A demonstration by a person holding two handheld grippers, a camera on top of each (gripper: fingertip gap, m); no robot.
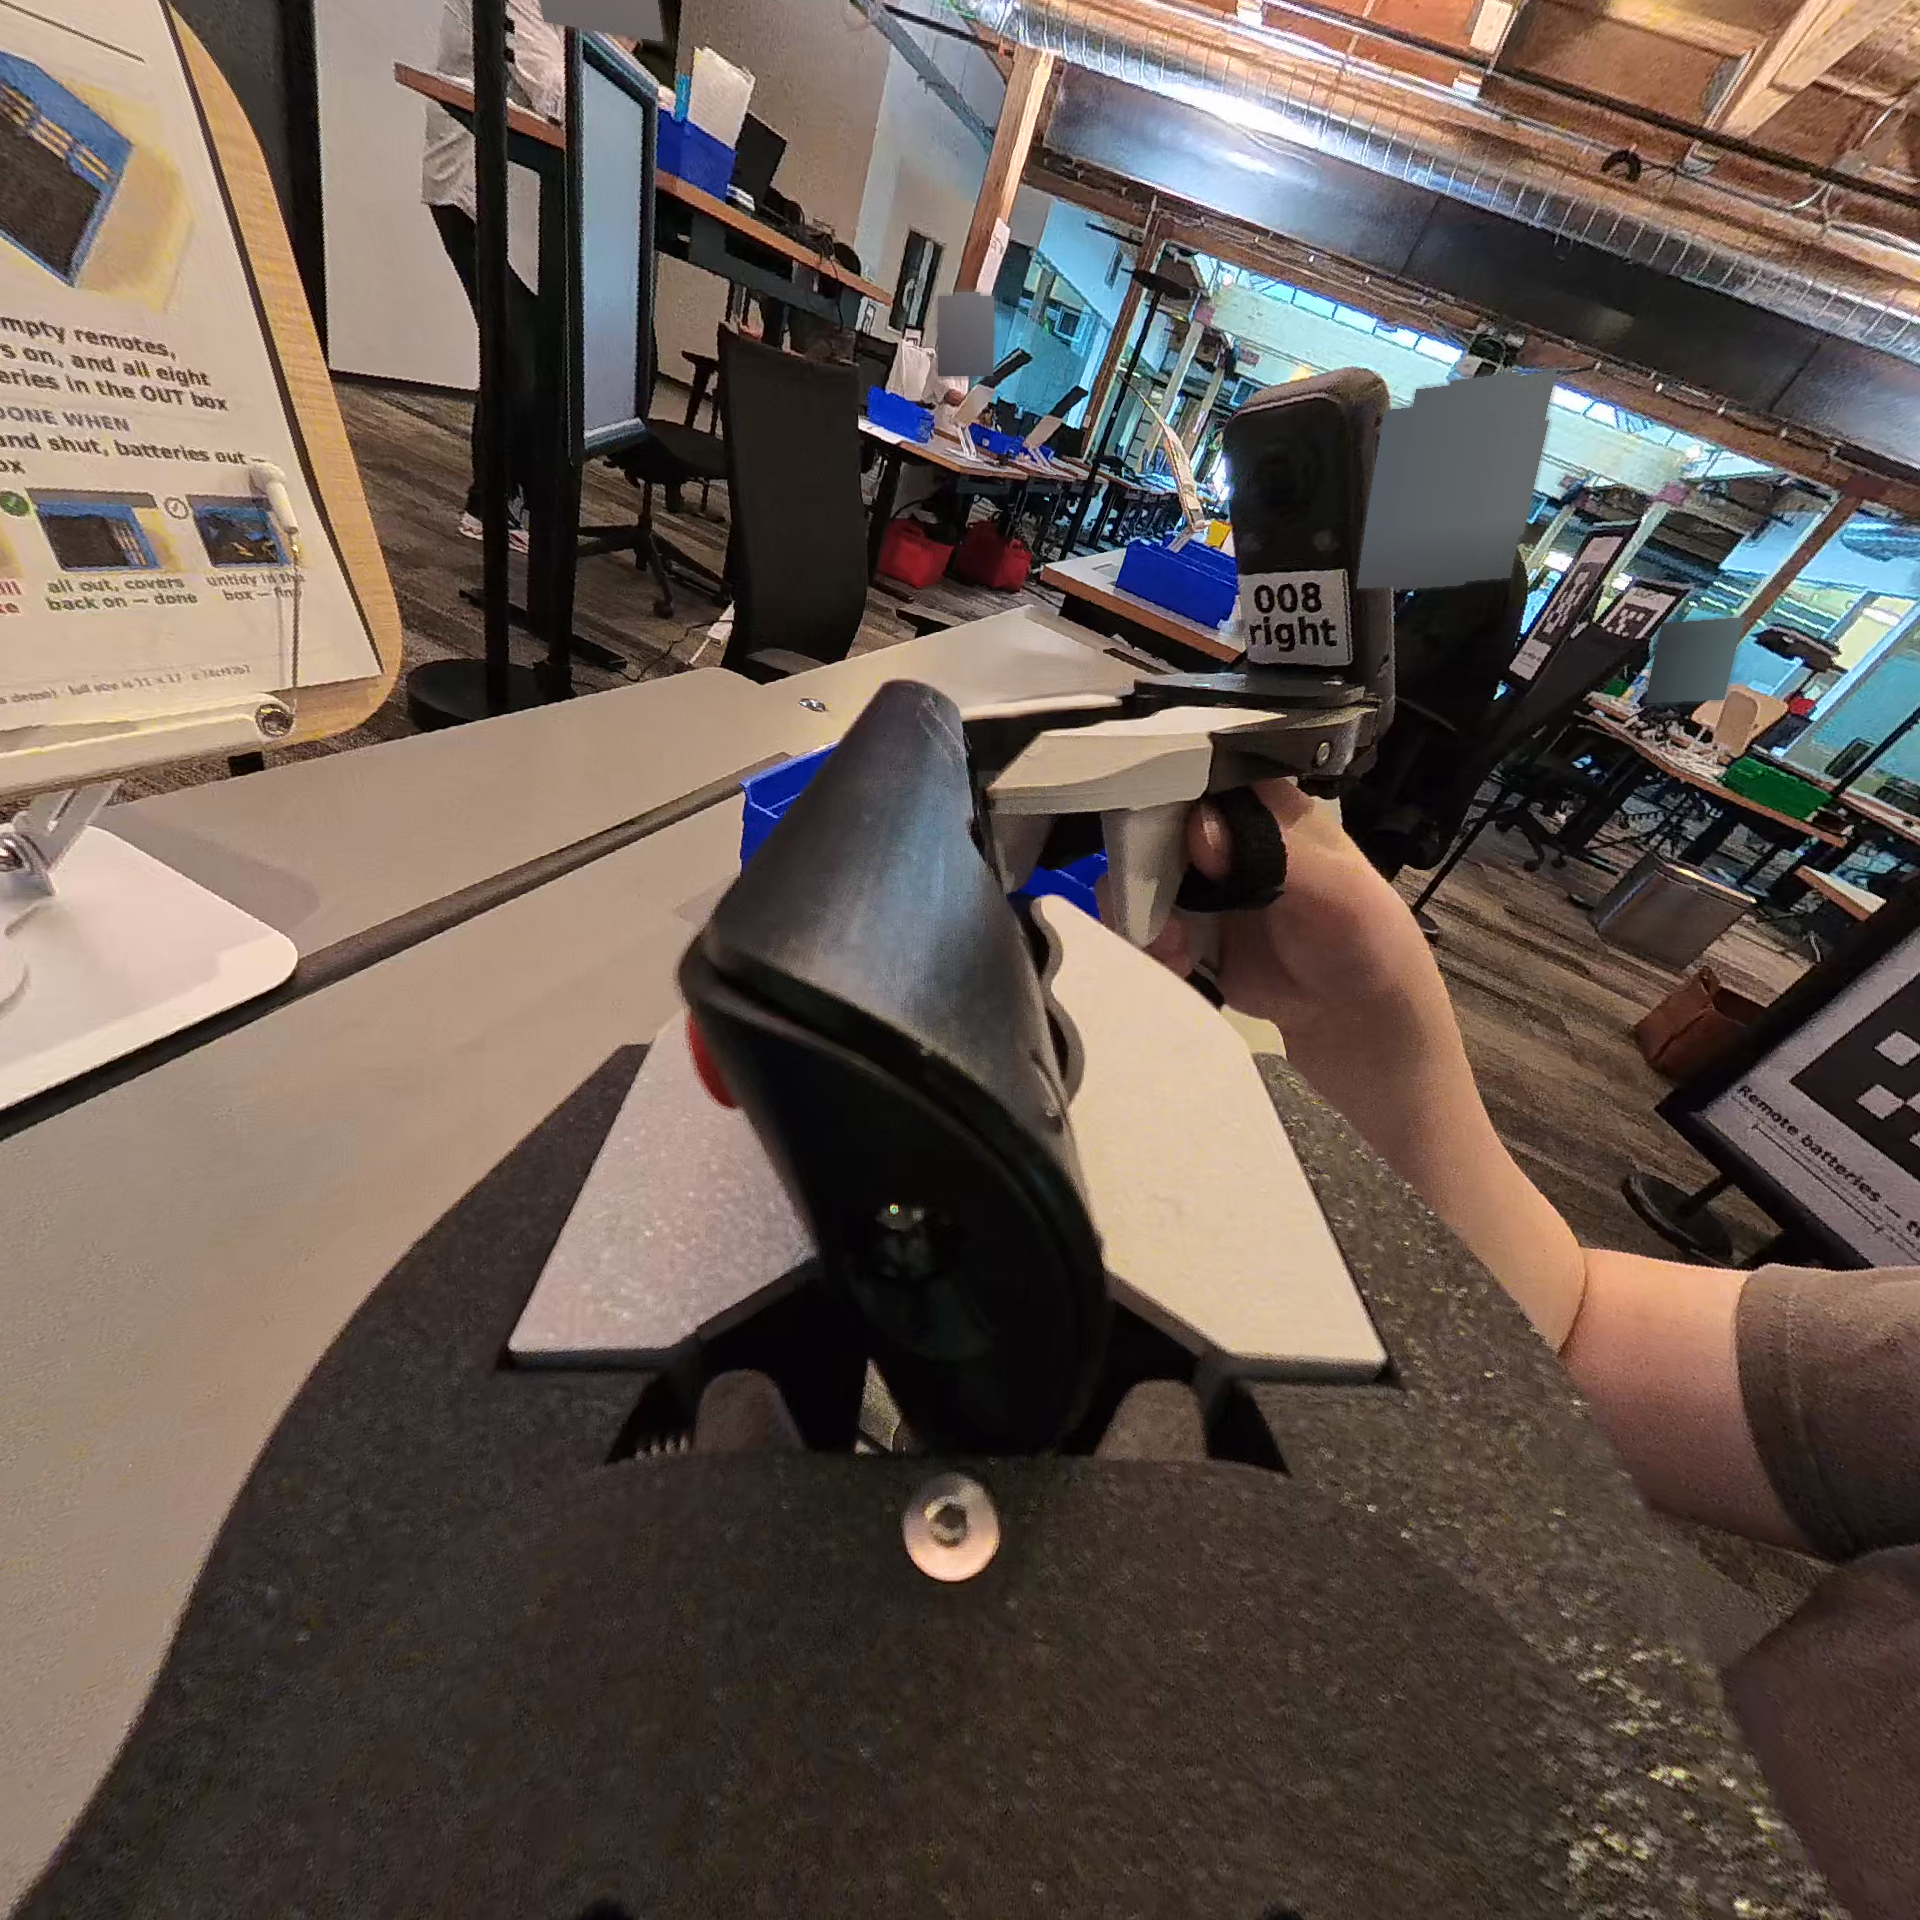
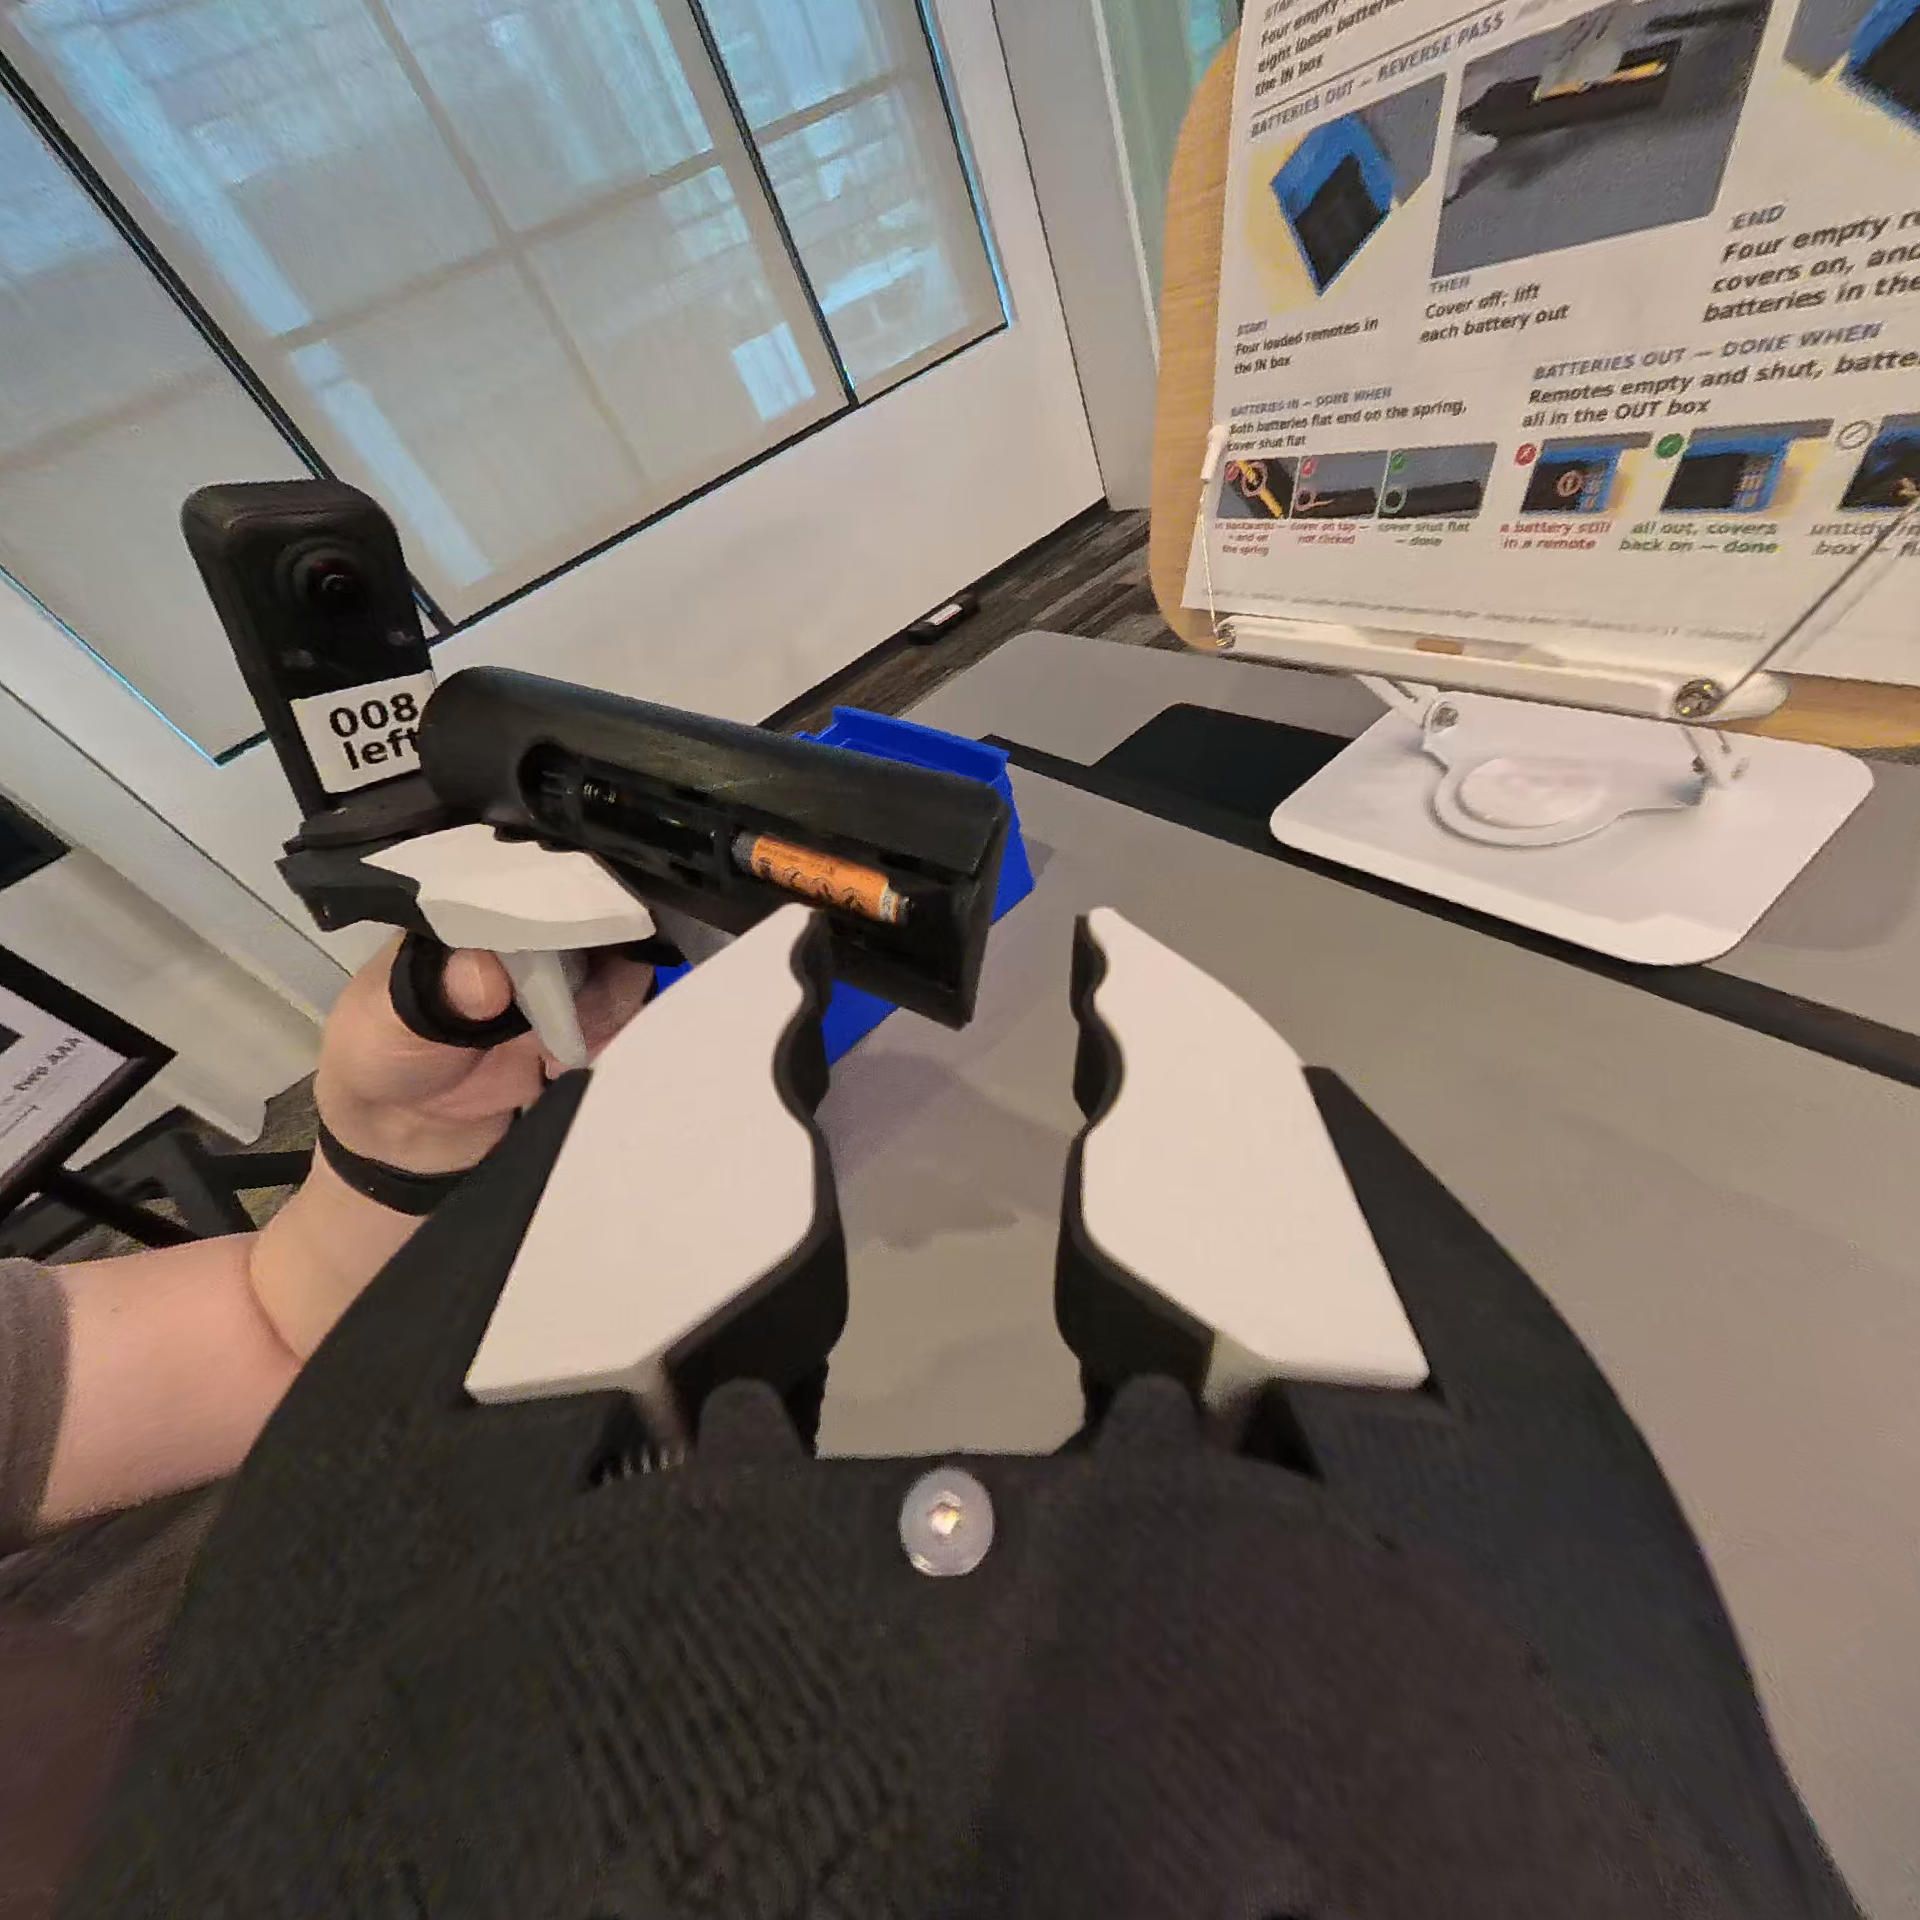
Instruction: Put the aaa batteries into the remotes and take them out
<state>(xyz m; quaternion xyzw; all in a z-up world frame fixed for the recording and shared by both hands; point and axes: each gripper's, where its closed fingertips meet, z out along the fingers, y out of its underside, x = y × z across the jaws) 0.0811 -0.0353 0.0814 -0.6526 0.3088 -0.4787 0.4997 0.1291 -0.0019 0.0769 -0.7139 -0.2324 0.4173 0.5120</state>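
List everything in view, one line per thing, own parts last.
remote: one, black, cover off, held above the table by the left tongs
battery: one visible, orange, in the remote's open bay
bin: one, blue, behind the remote
instruction sheet: one, white, on a white stand
table: grey
left tongs: shut on the remote
right tongs: open, empty, near the remote
hands: two, gripping handles

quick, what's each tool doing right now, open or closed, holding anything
Left tool: closed on the black remote, battery bay uncovered, an orange battery inside.
Right tool: open, holding nothing.
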